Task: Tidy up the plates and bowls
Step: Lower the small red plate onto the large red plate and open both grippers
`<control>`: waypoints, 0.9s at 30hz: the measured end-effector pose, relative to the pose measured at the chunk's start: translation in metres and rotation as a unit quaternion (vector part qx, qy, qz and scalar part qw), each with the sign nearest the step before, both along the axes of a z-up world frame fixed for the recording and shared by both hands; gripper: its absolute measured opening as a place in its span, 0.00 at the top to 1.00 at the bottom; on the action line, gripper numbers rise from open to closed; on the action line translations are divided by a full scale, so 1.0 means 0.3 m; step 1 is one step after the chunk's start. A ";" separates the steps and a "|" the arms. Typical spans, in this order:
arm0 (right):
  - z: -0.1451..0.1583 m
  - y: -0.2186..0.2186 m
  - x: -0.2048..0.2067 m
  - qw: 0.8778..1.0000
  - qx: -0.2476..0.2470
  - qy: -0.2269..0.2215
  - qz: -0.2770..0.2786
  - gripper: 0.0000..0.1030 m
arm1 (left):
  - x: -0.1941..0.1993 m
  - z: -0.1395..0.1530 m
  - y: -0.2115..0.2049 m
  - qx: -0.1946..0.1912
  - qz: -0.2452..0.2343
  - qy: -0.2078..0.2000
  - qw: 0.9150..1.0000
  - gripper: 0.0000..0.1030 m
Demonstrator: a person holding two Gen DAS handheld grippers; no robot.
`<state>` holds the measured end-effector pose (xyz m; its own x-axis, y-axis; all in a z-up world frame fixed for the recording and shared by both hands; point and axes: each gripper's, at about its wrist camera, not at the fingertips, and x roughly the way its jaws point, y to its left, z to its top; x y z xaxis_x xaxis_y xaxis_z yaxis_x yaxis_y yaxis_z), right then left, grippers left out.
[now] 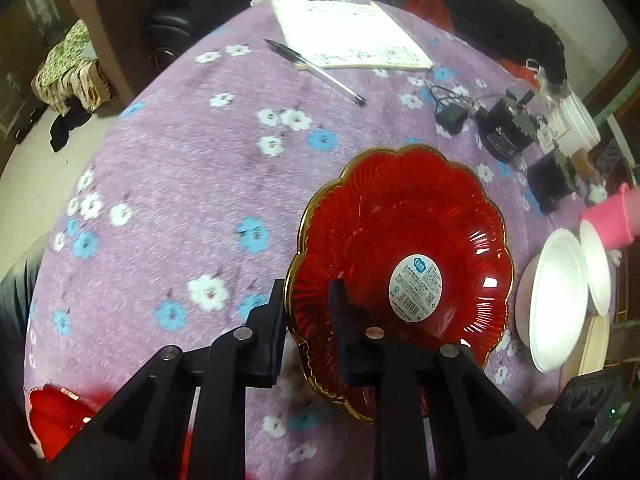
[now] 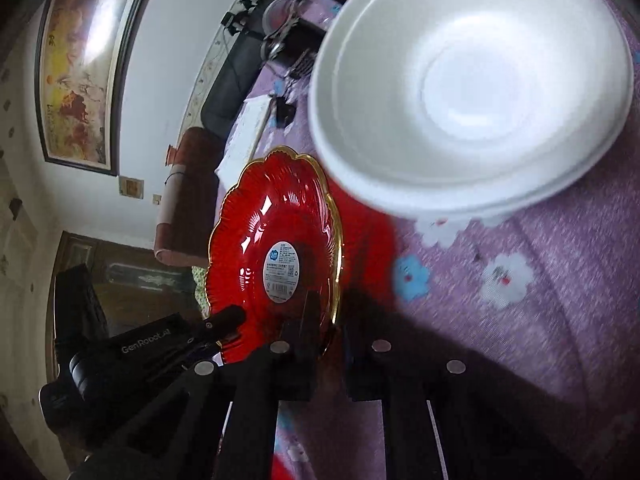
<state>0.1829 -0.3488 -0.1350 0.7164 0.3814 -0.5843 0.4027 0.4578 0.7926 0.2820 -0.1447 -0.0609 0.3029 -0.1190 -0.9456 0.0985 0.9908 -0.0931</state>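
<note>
A red scalloped plate (image 1: 400, 240) with a gold rim and a round label lies tilted over the purple flowered tablecloth (image 1: 180, 200). My left gripper (image 1: 308, 286) is shut on its left rim, one finger on each face. In the right wrist view the same plate (image 2: 272, 224) stands on edge; its gold rim runs down between the closed fingers of my right gripper (image 2: 330, 320), and the left gripper (image 2: 228, 320) clamps the far side. Stacked white bowls (image 2: 472, 80) sit just beyond, blurred. In the left wrist view the white bowl (image 1: 556, 300) lies right of the plate.
A pink-sleeved arm (image 1: 608, 220) holds a tilted white dish (image 1: 596, 268) over the bowl. Another red dish (image 1: 56, 416) sits at the near left edge. A notebook (image 1: 348, 36), a pen (image 1: 316, 68), black electronics (image 1: 504, 128) and a white cup (image 1: 576, 124) occupy the far side.
</note>
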 end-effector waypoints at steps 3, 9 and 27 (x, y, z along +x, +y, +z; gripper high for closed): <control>0.031 0.022 -0.008 1.000 -0.004 -0.010 0.008 0.92 | -0.029 0.029 0.034 -0.010 0.008 -0.003 1.000 0.83; 0.123 0.074 -0.078 0.999 -0.007 -0.046 0.019 0.92 | -0.139 0.124 0.091 -0.029 -0.002 -0.030 0.999 0.83; 0.331 0.390 -0.402 0.986 -0.081 -0.107 0.103 0.91 | -0.563 0.266 0.451 -0.040 0.005 -0.108 0.993 0.83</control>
